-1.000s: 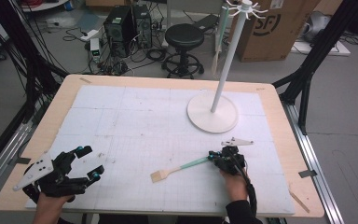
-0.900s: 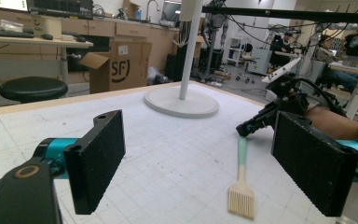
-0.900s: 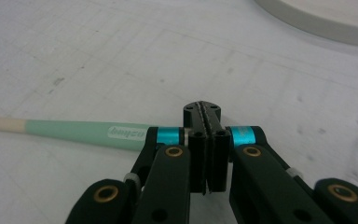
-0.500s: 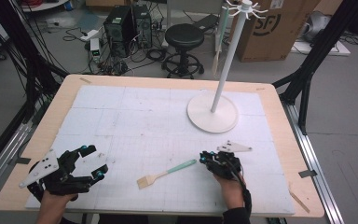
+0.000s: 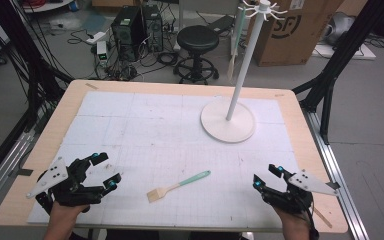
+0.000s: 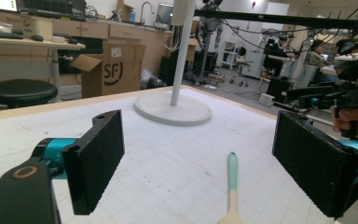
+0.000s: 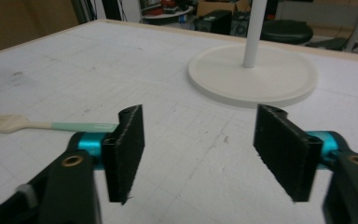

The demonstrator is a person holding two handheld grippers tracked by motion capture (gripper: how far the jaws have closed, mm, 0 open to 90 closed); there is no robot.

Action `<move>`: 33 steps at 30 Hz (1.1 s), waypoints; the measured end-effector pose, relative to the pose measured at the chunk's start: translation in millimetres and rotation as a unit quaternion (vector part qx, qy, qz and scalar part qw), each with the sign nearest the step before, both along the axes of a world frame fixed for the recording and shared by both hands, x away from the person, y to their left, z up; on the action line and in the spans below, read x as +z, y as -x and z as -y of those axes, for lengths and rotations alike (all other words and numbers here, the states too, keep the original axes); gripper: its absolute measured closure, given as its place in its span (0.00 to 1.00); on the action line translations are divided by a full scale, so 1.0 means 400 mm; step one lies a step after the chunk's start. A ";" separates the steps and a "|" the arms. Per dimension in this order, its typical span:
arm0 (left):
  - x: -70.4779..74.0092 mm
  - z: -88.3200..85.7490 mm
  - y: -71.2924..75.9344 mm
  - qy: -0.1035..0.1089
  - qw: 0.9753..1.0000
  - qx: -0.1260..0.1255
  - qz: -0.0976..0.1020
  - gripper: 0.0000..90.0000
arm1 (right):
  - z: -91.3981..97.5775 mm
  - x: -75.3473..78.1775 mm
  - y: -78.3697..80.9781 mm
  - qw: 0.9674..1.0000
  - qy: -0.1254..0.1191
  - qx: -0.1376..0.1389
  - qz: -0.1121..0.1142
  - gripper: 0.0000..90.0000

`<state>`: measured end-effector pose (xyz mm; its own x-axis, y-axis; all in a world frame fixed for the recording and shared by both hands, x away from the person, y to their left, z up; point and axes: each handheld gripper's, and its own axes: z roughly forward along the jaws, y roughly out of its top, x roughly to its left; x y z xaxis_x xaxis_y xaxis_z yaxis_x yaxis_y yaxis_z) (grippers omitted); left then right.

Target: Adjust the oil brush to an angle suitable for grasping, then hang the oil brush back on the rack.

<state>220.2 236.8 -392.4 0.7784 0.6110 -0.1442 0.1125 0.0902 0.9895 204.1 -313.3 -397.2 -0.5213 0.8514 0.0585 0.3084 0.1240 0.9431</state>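
Mint-handled brush (image 5: 178, 185) lies flat on the white table (image 5: 145, 120) between my grippers, touching neither. From above, my left gripper (image 5: 101, 171) and right gripper (image 5: 266, 176) sit near the front edge. Left gripper view: jaws wide apart, brush ahead. Right gripper view: jaws have just been opening, nothing between them, stand (image 7: 253, 70) beyond.

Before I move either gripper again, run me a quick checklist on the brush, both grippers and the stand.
1. Brush released, flat on the mat: ok.
2. Right gripper jaws have just been opening, nothing between them: ok.
3. Left gripper open, nothing held: ok.
4. Stand upright on its round base, apart from the brush: ok.
5. Brush lying between the two grippers, touching neither: ok.
6. Free hook on the stand top: cannot tell.
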 end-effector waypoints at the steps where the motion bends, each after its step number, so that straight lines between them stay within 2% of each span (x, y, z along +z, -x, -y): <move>1: 0.002 0.003 -0.001 -0.002 1.000 -0.002 0.000 0.19 | 0.005 0.005 0.007 1.000 0.002 0.000 0.005 0.29; 4: 0.006 0.014 -0.003 -0.005 1.000 -0.005 -0.001 0.19 | 0.012 0.020 0.024 1.000 0.005 0.004 0.013 0.22; 9: 0.009 0.027 -0.011 -0.014 1.000 -0.010 -0.003 0.20 | 0.011 0.036 0.045 1.000 0.006 0.013 0.019 0.21; 12: 0.007 0.030 -0.013 -0.014 1.000 -0.011 -0.005 0.20 | 0.008 0.036 0.055 1.000 0.005 0.008 0.021 0.21; 18: 0.004 0.032 -0.013 -0.013 1.000 -0.010 -0.006 0.20 | 0.005 0.026 0.053 1.000 0.007 0.010 0.007 0.21; 27: 0.009 0.056 -0.022 -0.017 1.000 -0.021 -0.004 0.19 | 0.005 0.037 0.063 1.000 0.004 0.008 0.012 0.21; 33: 0.011 0.066 -0.031 -0.013 0.999 -0.025 -0.015 0.19 | -0.011 0.051 0.052 1.000 0.003 0.007 0.014 0.21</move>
